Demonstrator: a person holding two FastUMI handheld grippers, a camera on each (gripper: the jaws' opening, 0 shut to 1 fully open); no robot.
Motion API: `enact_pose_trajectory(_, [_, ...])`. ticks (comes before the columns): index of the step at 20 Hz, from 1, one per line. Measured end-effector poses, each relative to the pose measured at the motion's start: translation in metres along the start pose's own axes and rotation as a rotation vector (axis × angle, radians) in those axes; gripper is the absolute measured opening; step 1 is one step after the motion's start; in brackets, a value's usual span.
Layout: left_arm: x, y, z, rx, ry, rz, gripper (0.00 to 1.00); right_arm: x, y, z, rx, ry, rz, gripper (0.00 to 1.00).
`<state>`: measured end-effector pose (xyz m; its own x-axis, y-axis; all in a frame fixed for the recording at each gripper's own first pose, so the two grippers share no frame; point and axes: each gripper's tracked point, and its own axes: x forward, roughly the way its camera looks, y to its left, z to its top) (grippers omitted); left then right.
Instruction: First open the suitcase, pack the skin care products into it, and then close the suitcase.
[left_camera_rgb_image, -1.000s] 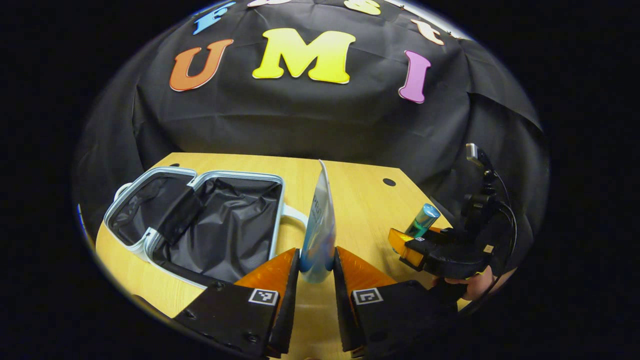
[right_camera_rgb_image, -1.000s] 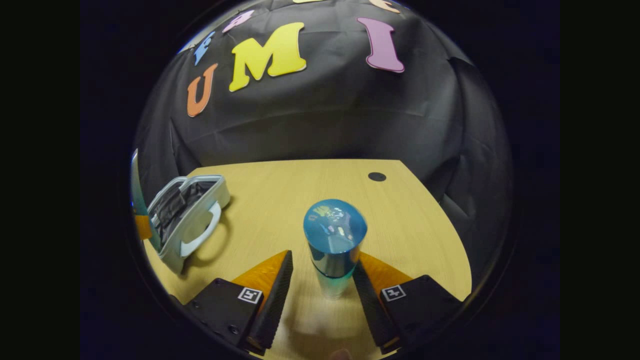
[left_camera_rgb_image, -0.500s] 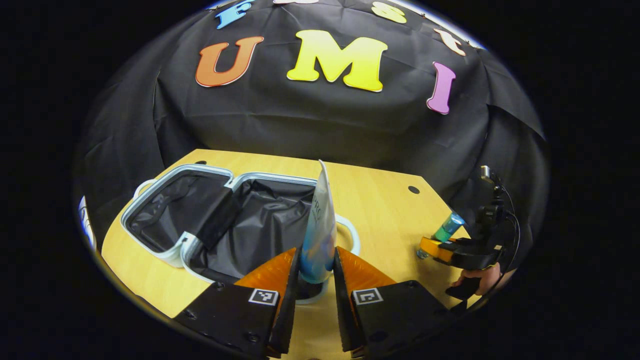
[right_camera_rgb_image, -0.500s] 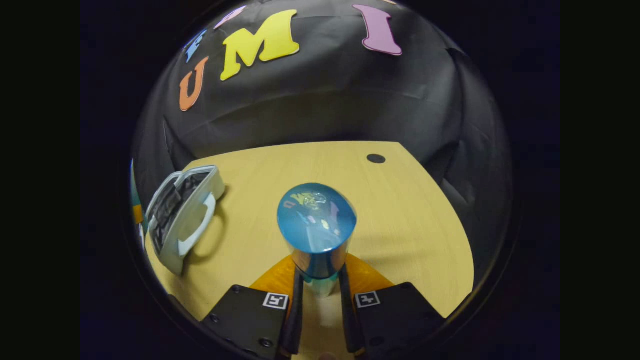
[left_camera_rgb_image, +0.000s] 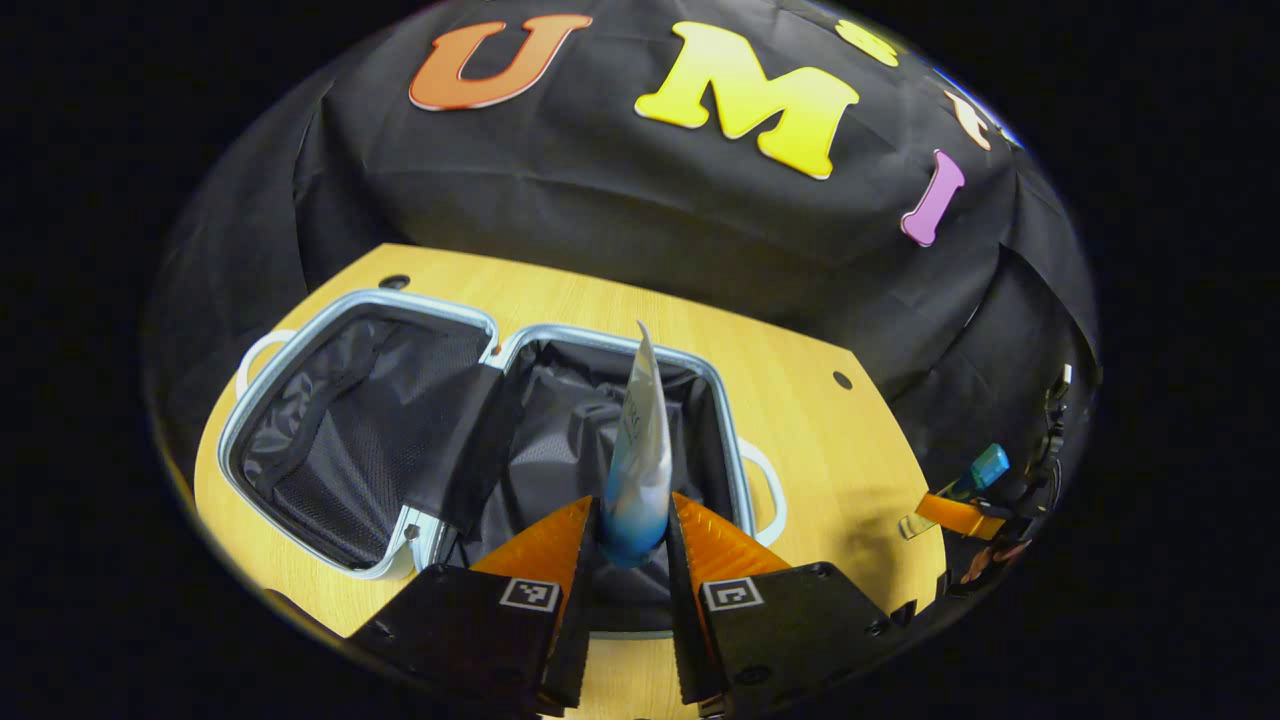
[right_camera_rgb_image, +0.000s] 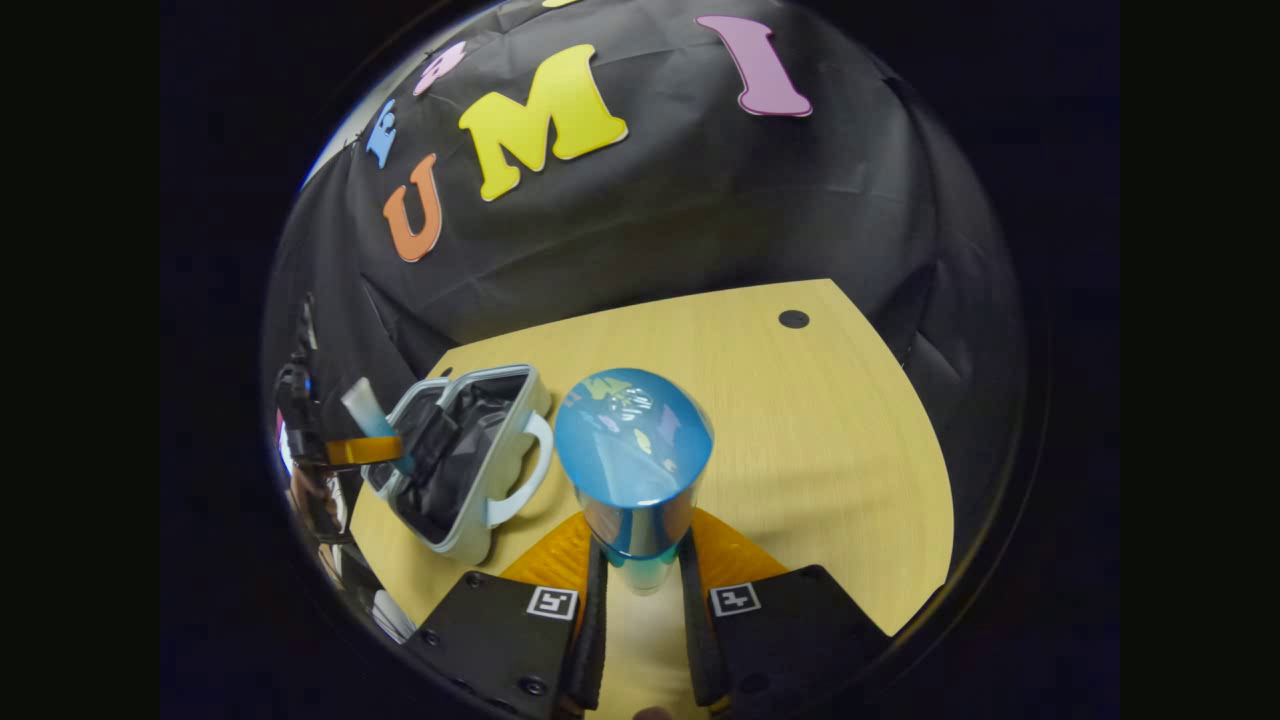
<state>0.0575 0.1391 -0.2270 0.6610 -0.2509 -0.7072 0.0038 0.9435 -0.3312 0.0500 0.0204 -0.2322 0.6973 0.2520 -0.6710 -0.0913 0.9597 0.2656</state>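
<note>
left gripper view: left gripper (left_camera_rgb_image: 634, 535) clenched on tube (left_camera_rgb_image: 637, 455), poised above open suitcase (left_camera_rgb_image: 745, 440) at 12 o'clock.
tube risk: thin, upright; may tip onto rim if dropped early.
right gripper view: right gripper (right_camera_rgb_image: 640, 585) grasps bottle (right_camera_rgb_image: 633, 465); suitcase (right_camera_rgb_image: 505, 420) at 10 o'clock, well apart.
bottle risk: glossy, could slip in transit.

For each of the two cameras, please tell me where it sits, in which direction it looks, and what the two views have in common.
Left gripper view: rides on the left gripper, looking down over the open suitcase; its jaws press the tube.
Right gripper view: rides on the right gripper, looking across the table toward the wall; its jaws press the blue-capped bottle.
Shared: suitcase, table, and each shows the other gripper with its item at the edge.
</note>
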Motion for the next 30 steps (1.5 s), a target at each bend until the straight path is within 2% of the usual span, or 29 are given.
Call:
enact_pose_trajectory(5, [0.022,0.024,-0.037,-0.050,0.340,-0.017,0.38,-0.042,0.032,0.012,0.008,0.001,0.074,0.31])
enact_pose_trajectory(10, [0.042,0.040,-0.041,0.025,0.546,0.024,0.38,-0.073,0.057,0.012,-0.036,-0.010,0.133,0.31])
enact_pose_trajectory(14, [0.050,0.046,-0.061,-0.020,0.715,0.061,0.38,-0.087,0.067,0.014,-0.057,-0.029,0.151,0.31])
enact_pose_trajectory(17, [0.055,0.052,-0.068,-0.029,0.770,0.100,0.38,-0.092,0.074,0.010,-0.053,-0.019,0.170,0.31])
enact_pose_trajectory(19, [0.058,0.049,-0.069,-0.048,0.777,0.100,0.38,-0.093,0.079,0.009,-0.058,-0.014,0.181,0.29])
enact_pose_trajectory(21, [0.057,0.048,-0.069,-0.044,0.771,0.101,0.38,-0.093,0.084,0.007,-0.063,-0.008,0.193,0.31])
enact_pose_trajectory(22, [0.058,0.047,-0.071,-0.051,0.769,0.094,0.39,-0.091,0.086,0.005,-0.067,-0.004,0.199,0.29])
enact_pose_trajectory(23, [0.058,0.045,-0.070,-0.060,0.767,0.090,0.46,-0.087,0.090,0.004,-0.075,0.010,0.202,0.29])
enact_pose_trajectory(24, [0.059,0.044,-0.071,-0.070,0.759,0.085,0.40,-0.080,0.093,-0.002,-0.084,0.039,0.206,0.31])
enact_pose_trajectory(26, [0.057,0.046,-0.076,-0.089,0.758,0.093,0.45,-0.062,0.104,-0.013,-0.099,0.124,0.224,0.31])
enact_pose_trajectory(27, [0.058,0.047,-0.072,-0.092,0.736,0.090,0.52,-0.052,0.110,-0.016,-0.107,0.160,0.233,0.31])
enact_pose_trajectory(28, [0.058,0.046,-0.074,-0.103,0.730,0.078,0.53,-0.041,0.118,-0.018,-0.119,0.194,0.247,0.31])
enact_pose_trajectory(30, [0.054,0.044,-0.073,-0.113,0.711,0.059,0.60,-0.020,0.139,-0.018,-0.146,0.246,0.274,0.31])
